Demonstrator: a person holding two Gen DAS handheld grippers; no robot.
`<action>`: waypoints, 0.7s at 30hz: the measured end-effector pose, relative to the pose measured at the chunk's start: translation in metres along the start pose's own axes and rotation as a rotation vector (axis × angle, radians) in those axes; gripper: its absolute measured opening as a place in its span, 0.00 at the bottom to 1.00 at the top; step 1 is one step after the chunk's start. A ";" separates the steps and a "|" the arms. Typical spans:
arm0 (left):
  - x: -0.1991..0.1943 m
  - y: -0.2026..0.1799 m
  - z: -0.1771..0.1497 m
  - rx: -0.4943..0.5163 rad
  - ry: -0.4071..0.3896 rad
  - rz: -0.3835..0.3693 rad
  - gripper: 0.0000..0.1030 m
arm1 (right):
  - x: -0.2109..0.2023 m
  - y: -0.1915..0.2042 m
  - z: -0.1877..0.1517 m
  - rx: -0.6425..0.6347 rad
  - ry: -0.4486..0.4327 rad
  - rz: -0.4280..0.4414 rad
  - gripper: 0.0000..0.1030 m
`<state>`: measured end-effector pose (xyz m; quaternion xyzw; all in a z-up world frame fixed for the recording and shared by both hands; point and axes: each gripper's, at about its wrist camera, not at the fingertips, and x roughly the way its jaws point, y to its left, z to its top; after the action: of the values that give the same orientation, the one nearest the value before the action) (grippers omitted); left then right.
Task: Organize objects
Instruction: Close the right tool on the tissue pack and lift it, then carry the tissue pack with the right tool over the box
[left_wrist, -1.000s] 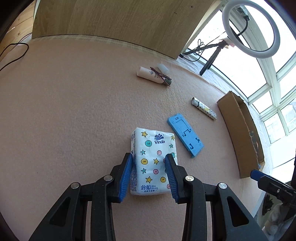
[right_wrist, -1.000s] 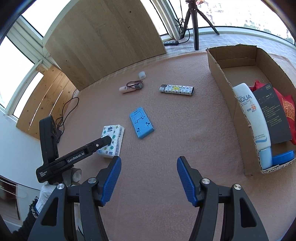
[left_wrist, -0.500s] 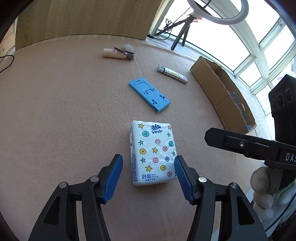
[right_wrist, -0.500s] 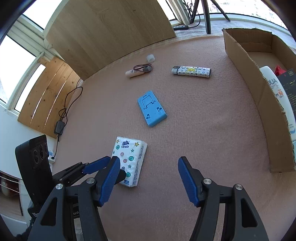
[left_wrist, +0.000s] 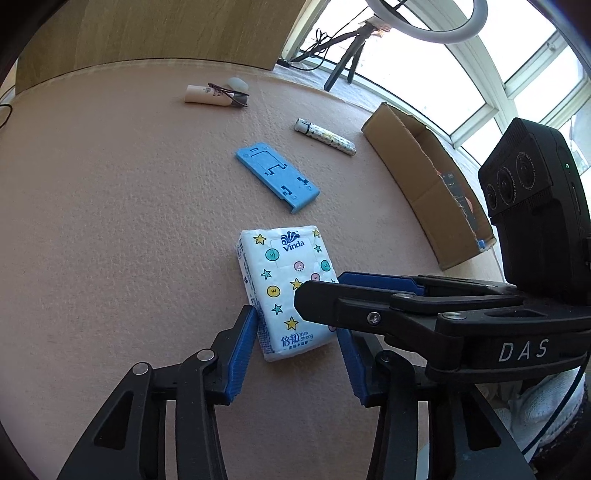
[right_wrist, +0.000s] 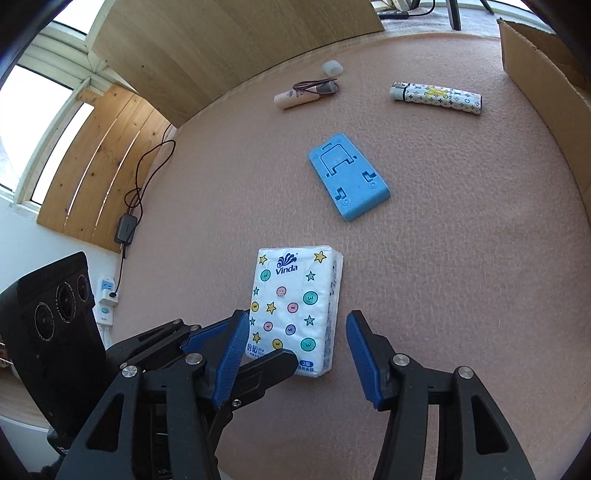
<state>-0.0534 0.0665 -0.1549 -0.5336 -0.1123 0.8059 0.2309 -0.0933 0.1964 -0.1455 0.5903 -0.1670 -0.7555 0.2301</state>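
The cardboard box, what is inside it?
In the left wrist view, the cardboard box shows only a dark flat packet and a small blue piece at its near end. The near wall hides the rest of its inside.

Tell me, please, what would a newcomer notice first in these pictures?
First, the Vinda tissue pack with stars, lying flat on the pink mat, with both open tools around its near end: the right tool and the left tool. Behind it lies a blue phone stand, and farther right a cardboard box.
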 end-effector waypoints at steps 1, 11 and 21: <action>0.000 -0.002 0.000 0.003 0.001 -0.003 0.44 | 0.002 0.000 0.000 -0.002 0.007 0.002 0.42; -0.006 -0.023 0.001 0.025 -0.021 0.010 0.44 | -0.014 0.003 -0.001 -0.049 -0.029 -0.048 0.38; -0.014 -0.083 0.028 0.105 -0.081 -0.033 0.44 | -0.078 -0.017 0.006 -0.035 -0.152 -0.065 0.38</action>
<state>-0.0530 0.1333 -0.0965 -0.4859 -0.0879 0.8276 0.2669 -0.0862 0.2532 -0.0892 0.5323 -0.1514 -0.8079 0.2024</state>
